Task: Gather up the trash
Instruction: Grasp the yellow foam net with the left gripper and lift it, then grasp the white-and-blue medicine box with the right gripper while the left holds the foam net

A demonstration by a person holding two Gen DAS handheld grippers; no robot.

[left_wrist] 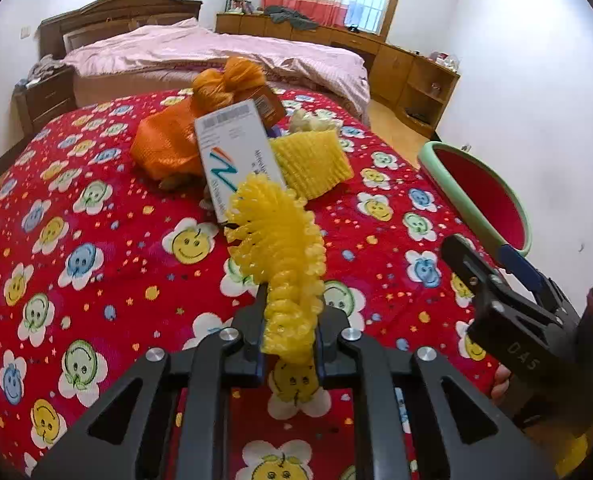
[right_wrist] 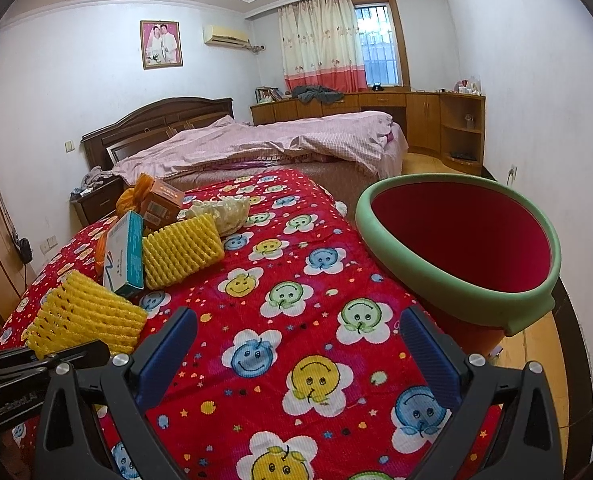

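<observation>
My left gripper (left_wrist: 289, 322) is shut on a yellow foam fruit net (left_wrist: 280, 256) and holds it above the red smiley quilt (left_wrist: 96, 264); the net also shows in the right wrist view (right_wrist: 84, 318). On the quilt behind lie a white and teal box (left_wrist: 236, 156), a second yellow foam net (left_wrist: 312, 160), an orange mesh bag (left_wrist: 168, 148) and a brown carton (left_wrist: 270, 106). My right gripper (right_wrist: 296, 360) is open and empty over the quilt. A red bin with a green rim (right_wrist: 456, 240) stands at the bed's right side.
A crumpled pale wrapper (right_wrist: 224, 208) lies behind the pile. A second bed with a pink cover (right_wrist: 264, 140) stands beyond. Wooden cabinets (right_wrist: 416, 116) line the far wall, and a nightstand (right_wrist: 96, 200) is at the left.
</observation>
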